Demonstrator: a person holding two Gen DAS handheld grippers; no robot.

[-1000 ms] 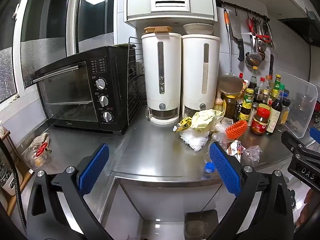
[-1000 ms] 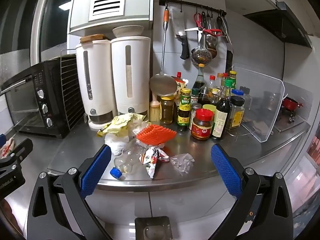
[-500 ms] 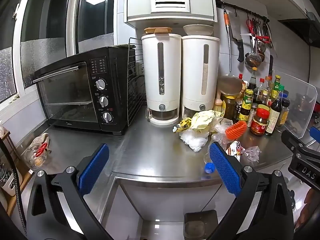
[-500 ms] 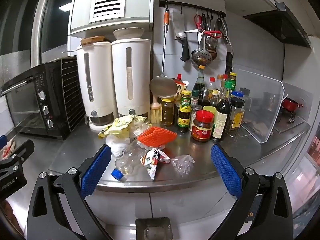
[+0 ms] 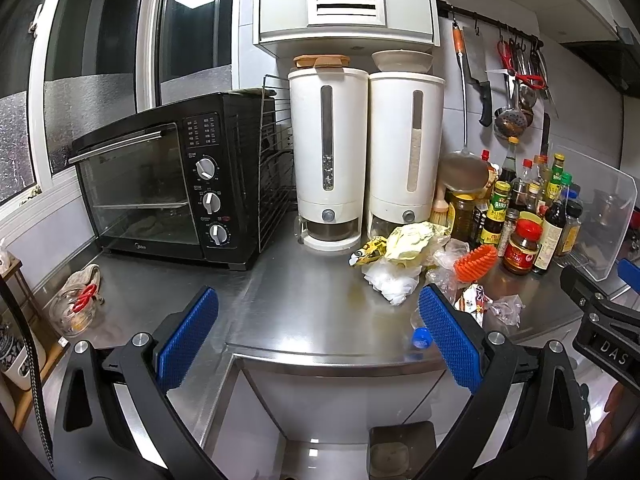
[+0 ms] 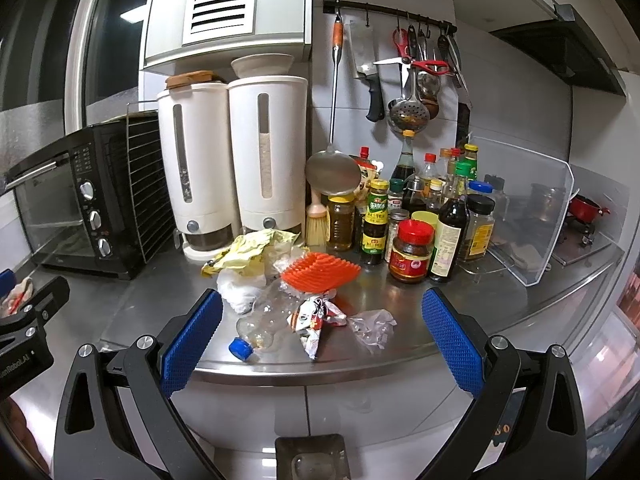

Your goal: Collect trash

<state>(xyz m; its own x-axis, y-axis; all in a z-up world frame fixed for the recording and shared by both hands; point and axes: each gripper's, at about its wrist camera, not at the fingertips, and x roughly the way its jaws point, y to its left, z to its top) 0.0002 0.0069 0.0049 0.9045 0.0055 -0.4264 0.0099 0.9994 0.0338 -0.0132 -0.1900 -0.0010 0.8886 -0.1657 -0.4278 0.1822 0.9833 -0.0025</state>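
A heap of trash lies on the steel counter (image 6: pixel 400 312): a crushed clear bottle (image 6: pixel 260 322) with a blue cap, a red-and-white snack wrapper (image 6: pixel 314 320), clear crumpled plastic (image 6: pixel 372 326), an orange ridged piece (image 6: pixel 320 272), white crumpled plastic (image 6: pixel 240 286) and a yellow wrapper (image 6: pixel 252 250). My right gripper (image 6: pixel 322 342) stands open in front of the heap, off the counter edge. The left gripper (image 5: pixel 318 338) is open too, aimed left of the heap at bare counter (image 5: pixel 304 280). There the yellow wrapper (image 5: pixel 412 242) and orange piece (image 5: pixel 476 262) show right of centre.
A black toaster oven (image 5: pixel 160 188) stands at the left, two white dispensers (image 5: pixel 366 156) behind the trash. Sauce bottles and jars (image 6: pixel 432 220) crowd the right, beside a clear splash guard (image 6: pixel 528 216). Utensils hang on a wall rail (image 6: pixel 400 12). A glass bowl (image 5: pixel 74 308) sits far left.
The right wrist view has shifted slightly closer to the trash heap. The left gripper has hardly moved. Both stay open.
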